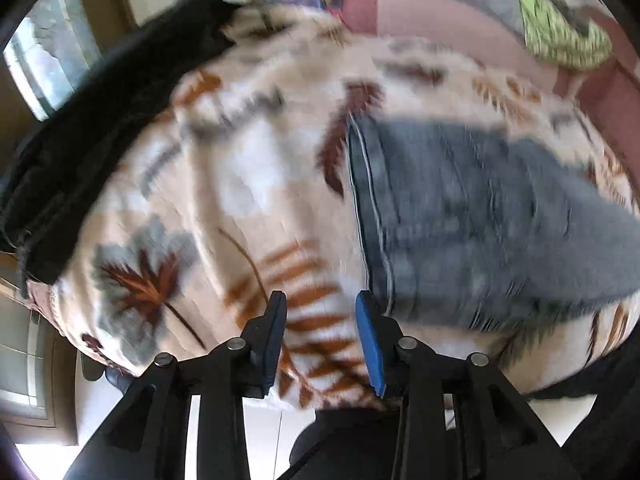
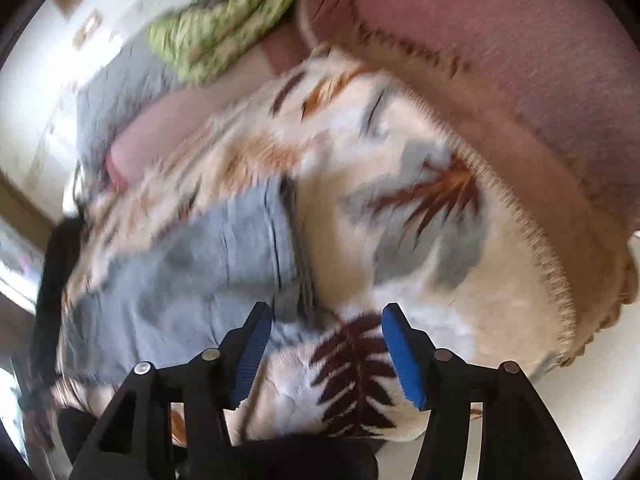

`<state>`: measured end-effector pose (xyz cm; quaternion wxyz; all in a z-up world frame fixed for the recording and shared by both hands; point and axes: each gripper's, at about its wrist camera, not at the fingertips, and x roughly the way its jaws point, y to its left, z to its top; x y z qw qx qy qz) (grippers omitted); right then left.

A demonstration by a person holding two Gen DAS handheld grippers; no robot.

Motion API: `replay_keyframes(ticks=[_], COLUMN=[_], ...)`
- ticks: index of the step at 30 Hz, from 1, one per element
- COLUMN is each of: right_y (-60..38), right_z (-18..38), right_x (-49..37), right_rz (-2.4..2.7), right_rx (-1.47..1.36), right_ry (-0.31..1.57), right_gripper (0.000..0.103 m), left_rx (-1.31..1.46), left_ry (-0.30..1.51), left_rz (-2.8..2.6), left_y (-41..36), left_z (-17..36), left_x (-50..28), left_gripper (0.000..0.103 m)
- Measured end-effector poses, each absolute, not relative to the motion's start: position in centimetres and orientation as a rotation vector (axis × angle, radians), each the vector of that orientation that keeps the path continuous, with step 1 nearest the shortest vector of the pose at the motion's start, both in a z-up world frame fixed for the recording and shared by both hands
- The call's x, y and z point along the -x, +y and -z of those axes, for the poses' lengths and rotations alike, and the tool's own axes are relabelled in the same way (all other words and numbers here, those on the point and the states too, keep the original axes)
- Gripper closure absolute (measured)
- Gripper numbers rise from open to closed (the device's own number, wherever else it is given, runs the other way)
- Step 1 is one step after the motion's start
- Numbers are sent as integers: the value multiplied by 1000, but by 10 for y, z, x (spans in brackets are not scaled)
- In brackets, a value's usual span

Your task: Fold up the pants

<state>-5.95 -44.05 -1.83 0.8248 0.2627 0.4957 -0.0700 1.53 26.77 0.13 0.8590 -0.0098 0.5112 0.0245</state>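
One pair of jeans (image 1: 472,216) here, grey-blue denim, lying flat on the leaf-print blanket (image 1: 240,184), and everything else I'll place off the jeans. In the left wrist view they sit to the right of centre, with a straight stitched edge facing left and the body stretching away to the right, so the long axis runs roughly left to right across the blanket. The frayed lower edge is nearest the camera. In the right wrist view the same jeans (image 2: 192,280) show up left of centre, with the stitched edge facing right instead. Both shots are pretty motion-blurred, so I can't tell waist from hem for sure. Two grippers, both with blue pads. The left gripper (image 1: 322,304) has its jaws spread apart with nothing between them, hanging just off the near left corner of the jeans. The right gripper (image 2: 326,316) is also spread wide and holding nothing, just beside the stitched edge over a dark fern print. Only the left view catches the black garment (image 1: 100,128) well left of the jeans at the blanket's edge. A green patterned cloth (image 2: 224,24) sits far beyond the jeans, on pink bedding (image 2: 500,48), which the right view shows far more of.
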Motion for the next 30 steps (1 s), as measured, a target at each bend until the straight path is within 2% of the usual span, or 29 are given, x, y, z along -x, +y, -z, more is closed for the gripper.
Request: replay_keyframes(ticks=[1, 4, 7, 9, 12, 14, 18, 21, 23, 25, 27, 30], right_y=[-442, -429, -406, -394, -390, -401, -418, -426, -420, -410, -395, -385], right_z=[6, -22, -21, -2, 52, 41, 6, 15, 39, 57, 48, 23], right_x=[57, 40, 21, 15, 4, 8, -10, -45, -74, -92, -102, -102], right_rz=[152, 73, -37, -57, 121, 75, 121, 126, 109, 71, 92, 131], right_rx=[-563, -560, -599, -566, -394, -487, -459, -474, -476, -428, -292, -176], right_ry=[1026, 958, 966, 1041, 1298, 1239, 1139, 1161, 1215, 1300, 1291, 1195], right_gripper=[41, 41, 40, 36, 37, 36, 36, 36, 38, 81, 91, 92], left_rx=[24, 19, 10, -18, -107, -80, -98, -100, -107, -124, -66, -58], left_ry=[1029, 909, 860, 898, 1140, 1158, 1028, 956, 1020, 1102, 1082, 1083], left_rz=[-54, -25, 49, 36, -30, -47, -69, -46, -54, -77, -72, -69], left_y=[264, 239, 205, 186, 169, 173, 168, 161, 159, 160, 166, 170], left_z=[-14, -44, -49, -33, 29, 44, 11, -4, 14, 42, 46, 46], left_x=[-15, -18, -25, -35, -58, -60, -51, -52, -60, -67, -64, -62], left_gripper=[53, 44, 42, 42, 40, 39, 39, 34, 32, 30, 30, 26])
